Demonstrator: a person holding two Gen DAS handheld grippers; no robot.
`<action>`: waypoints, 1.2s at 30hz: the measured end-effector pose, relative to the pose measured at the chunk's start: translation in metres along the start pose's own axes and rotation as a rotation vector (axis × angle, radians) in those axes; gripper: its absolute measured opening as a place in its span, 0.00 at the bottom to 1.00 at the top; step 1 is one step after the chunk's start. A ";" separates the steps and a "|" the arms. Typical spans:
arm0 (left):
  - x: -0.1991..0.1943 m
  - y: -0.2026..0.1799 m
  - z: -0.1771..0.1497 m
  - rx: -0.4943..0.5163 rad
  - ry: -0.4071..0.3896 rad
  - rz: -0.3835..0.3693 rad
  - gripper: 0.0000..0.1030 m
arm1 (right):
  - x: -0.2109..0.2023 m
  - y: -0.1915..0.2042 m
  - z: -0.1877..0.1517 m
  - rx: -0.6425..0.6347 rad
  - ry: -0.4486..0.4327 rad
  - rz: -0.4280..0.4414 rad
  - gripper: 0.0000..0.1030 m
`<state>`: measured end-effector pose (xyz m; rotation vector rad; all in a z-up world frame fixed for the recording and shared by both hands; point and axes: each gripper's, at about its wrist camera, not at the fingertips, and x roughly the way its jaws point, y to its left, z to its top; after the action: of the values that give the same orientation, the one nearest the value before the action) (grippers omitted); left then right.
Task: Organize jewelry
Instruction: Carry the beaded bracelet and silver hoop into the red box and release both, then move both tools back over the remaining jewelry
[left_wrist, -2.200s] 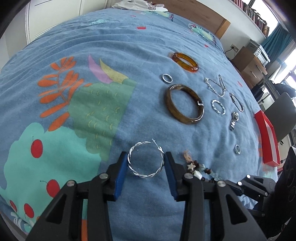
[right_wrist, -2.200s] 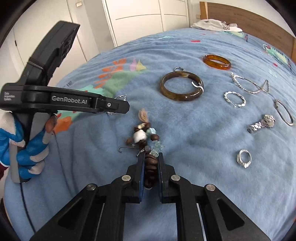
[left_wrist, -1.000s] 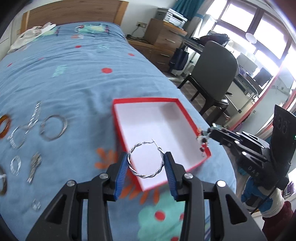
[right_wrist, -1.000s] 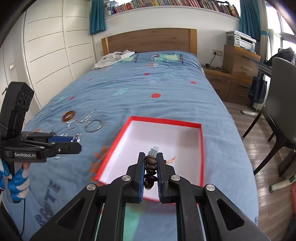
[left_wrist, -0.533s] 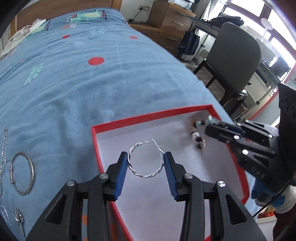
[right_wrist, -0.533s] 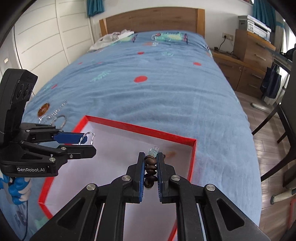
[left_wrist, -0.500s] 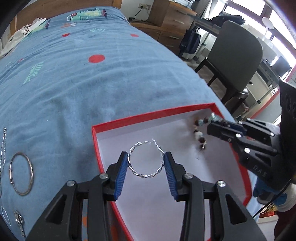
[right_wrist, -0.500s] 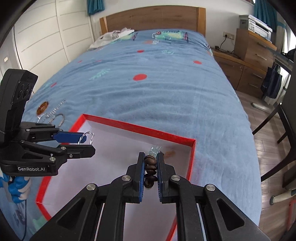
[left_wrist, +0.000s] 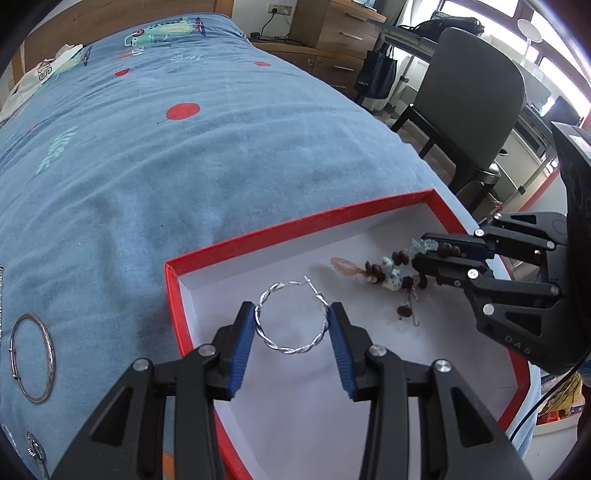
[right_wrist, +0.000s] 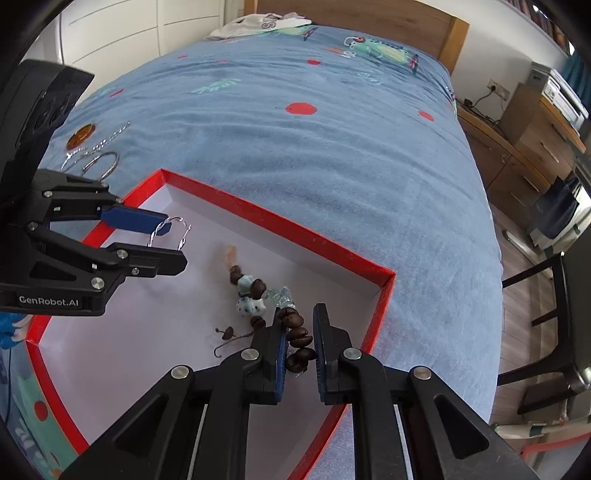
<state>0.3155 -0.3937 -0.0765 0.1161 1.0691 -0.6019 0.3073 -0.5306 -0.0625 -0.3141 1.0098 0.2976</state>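
Both grippers hang over the red box (left_wrist: 295, 227) for deposit. Left gripper (left_wrist: 291, 326) clamps the twisted silver hoop earring (left_wrist: 291, 321). Right gripper (right_wrist: 298, 338) has just been opening; the beaded bracelet (right_wrist: 258, 295) trails onto the floor, apparently released.

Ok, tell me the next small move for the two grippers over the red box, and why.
Probably open the left gripper to drop the twisted silver hoop: it hangs over the red box's white floor. The right gripper has just been opening; the beaded strand already trails onto the floor, its end between the pads.
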 end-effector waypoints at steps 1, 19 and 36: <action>0.000 -0.001 0.001 0.009 0.002 0.003 0.37 | -0.001 0.000 0.000 -0.006 0.000 0.000 0.18; -0.113 -0.018 -0.038 -0.013 -0.120 -0.042 0.45 | -0.139 0.016 -0.020 0.093 -0.135 -0.106 0.45; -0.348 0.124 -0.183 -0.119 -0.308 0.176 0.45 | -0.256 0.186 -0.024 0.186 -0.366 0.009 0.47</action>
<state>0.1177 -0.0804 0.1052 0.0121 0.7833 -0.3815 0.0898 -0.3951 0.1241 -0.0811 0.6714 0.2561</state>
